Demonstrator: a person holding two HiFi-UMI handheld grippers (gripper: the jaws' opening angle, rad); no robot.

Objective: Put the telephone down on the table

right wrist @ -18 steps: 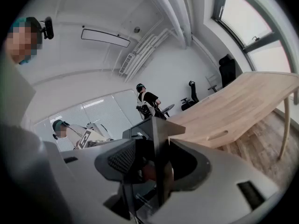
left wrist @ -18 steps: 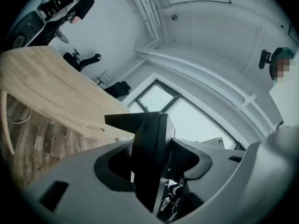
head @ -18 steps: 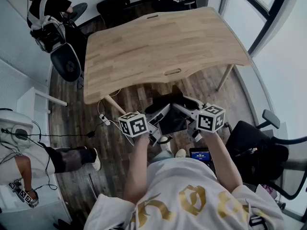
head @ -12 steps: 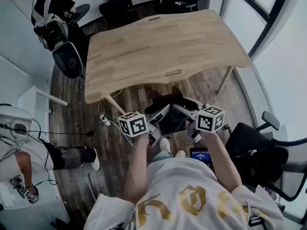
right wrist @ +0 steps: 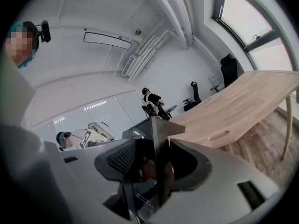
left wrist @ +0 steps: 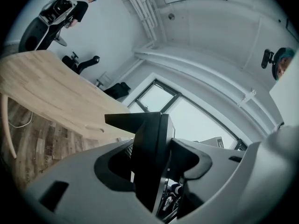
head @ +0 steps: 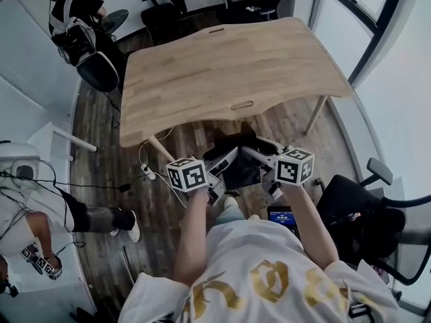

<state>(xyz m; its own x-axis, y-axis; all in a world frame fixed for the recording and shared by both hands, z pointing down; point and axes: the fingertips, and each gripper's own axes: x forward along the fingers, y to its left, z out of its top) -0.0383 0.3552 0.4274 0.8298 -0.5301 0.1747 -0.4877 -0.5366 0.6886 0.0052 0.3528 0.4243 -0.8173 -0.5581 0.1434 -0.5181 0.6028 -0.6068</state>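
Both grippers: the left gripper and the right gripper each have their jaws spread wide and pressed against a dark slab, one at each end of it.
Held thing: the telephone, carried in the air between the two grippers, just in front of the person's chest.
Long axis: it runs side to side across the person, from one gripper to the other, roughly in line with the table's near edge.
Way to go: the table lies straight ahead of both grippers. Its near edge is well apart from the telephone, with bare wooden floor between.
Nearer hand: neither, as the two hands sit level with each other and about equally far from the table.
Next move, as I judge it: carry the load forward over the wood with both hands together, then lower it.
Look of the telephone: black, flat-bodied and thin edge-on, with a lighter strip along one side. I cannot make out any keys or screen.
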